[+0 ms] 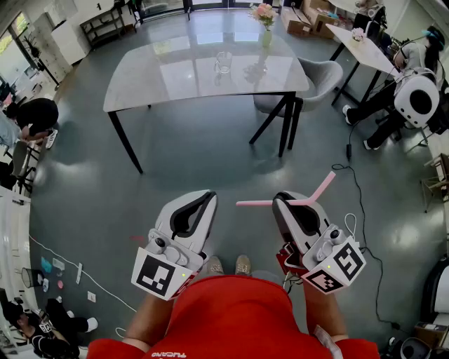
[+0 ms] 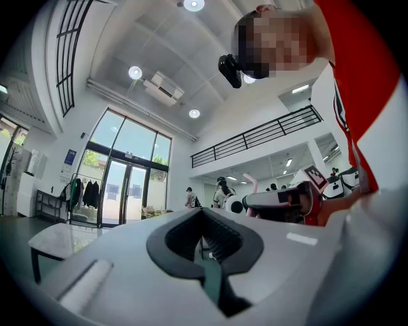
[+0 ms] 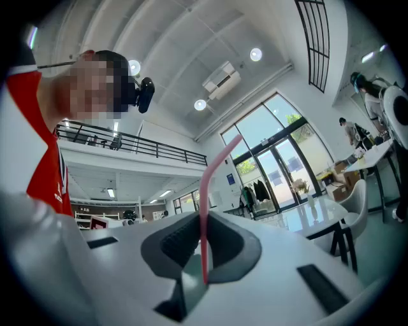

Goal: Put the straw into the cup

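- The grey floor [image 1: 210,154] fills most of my head view, and both grippers hang over it, well short of the furniture.
- The glossy pale table [image 1: 175,77] on black legs stands ahead of me. A grey chair [image 1: 319,73] is tucked in at its right end.
- My left gripper [image 1: 209,196] is low in the view, just left of centre. In the left gripper view its jaws [image 2: 203,237] are drawn together with nothing between them.
- My right gripper [image 1: 282,198] sits beside the left one, apart from it. Its jaws are clamped on the straw, as the right gripper view [image 3: 203,245] shows plainly.
- A vase of pink flowers [image 1: 264,17] stands at the far edge of the table.
- The clear cup [image 1: 223,62] stands upright on the table, near the middle and just left of the vase.
- The pink straw [image 1: 256,203] is pinched in the right jaws. One leg pokes out leftward toward the left gripper, and the other bends up and to the right. It is well apart from the cup.
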### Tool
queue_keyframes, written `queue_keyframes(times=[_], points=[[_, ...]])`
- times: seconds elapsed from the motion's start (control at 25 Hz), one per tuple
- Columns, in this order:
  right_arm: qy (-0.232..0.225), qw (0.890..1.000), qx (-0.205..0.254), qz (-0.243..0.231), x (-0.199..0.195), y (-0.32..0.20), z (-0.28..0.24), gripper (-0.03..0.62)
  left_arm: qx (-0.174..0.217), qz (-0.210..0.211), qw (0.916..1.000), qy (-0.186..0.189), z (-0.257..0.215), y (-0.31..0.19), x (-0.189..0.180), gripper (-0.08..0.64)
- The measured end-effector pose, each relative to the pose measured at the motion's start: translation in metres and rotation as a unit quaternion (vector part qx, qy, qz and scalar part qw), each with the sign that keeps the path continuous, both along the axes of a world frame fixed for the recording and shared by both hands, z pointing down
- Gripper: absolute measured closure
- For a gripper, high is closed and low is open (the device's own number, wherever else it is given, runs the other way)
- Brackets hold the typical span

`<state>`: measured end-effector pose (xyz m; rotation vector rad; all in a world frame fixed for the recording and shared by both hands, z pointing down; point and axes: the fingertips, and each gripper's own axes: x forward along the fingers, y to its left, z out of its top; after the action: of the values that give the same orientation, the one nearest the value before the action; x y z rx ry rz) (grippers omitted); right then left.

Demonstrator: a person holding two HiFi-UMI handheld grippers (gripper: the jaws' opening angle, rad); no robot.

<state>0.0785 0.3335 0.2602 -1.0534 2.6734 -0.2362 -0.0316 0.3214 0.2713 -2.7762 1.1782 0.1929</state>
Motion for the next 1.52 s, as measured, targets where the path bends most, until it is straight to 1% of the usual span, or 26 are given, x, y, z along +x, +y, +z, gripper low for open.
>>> queue_keyframes(times=[0.2, 0.32, 0.44, 0.64, 0.76, 1.0, 1.2, 1.52], points=[[0.0, 1.0, 0.001, 0.001, -0.001, 0.002, -0.002, 0.568, 0.0, -0.001, 1.0, -0.001, -0.002, 0.002, -0.003, 0.555], [-0.001, 1.0, 0.002, 0.0, 0.0, 0.002, -0.001, 0.568, -0.011, -0.002, 0.9999, -0.004, 0.002, 0.004, -0.002, 0.555], [-0.001, 1.0, 0.003, -0.001, 0.0, 0.002, -0.001, 0.568, 0.001, -0.003, 1.0, -0.001, -0.001, 0.002, -0.002, 0.555], [-0.002, 1.0, 0.005, 0.0, 0.004, 0.0, -0.003, 0.568, 0.002, -0.006, 1.0, -0.001, -0.001, 0.003, -0.001, 0.555], [-0.002, 1.0, 0.011, 0.001, 0.008, -0.004, -0.005, 0.568, 0.001, -0.014, 0.9999, 0.0, 0.001, 0.001, -0.004, 0.555], [-0.013, 1.0, 0.016, -0.002, 0.032, -0.024, -0.014, 0.568, 0.003, -0.035, 0.9994, -0.001, -0.003, -0.013, 0.006, 0.555], [-0.029, 0.999, 0.014, -0.025, 0.054, -0.05, -0.017, 0.568, 0.008, -0.047, 0.9988, -0.007, -0.007, -0.032, 0.034, 0.555], [-0.028, 0.998, 0.015, -0.05, 0.05, -0.075, -0.017, 0.568, -0.004, -0.06, 0.9981, -0.012, 0.004, -0.049, 0.042, 0.555]])
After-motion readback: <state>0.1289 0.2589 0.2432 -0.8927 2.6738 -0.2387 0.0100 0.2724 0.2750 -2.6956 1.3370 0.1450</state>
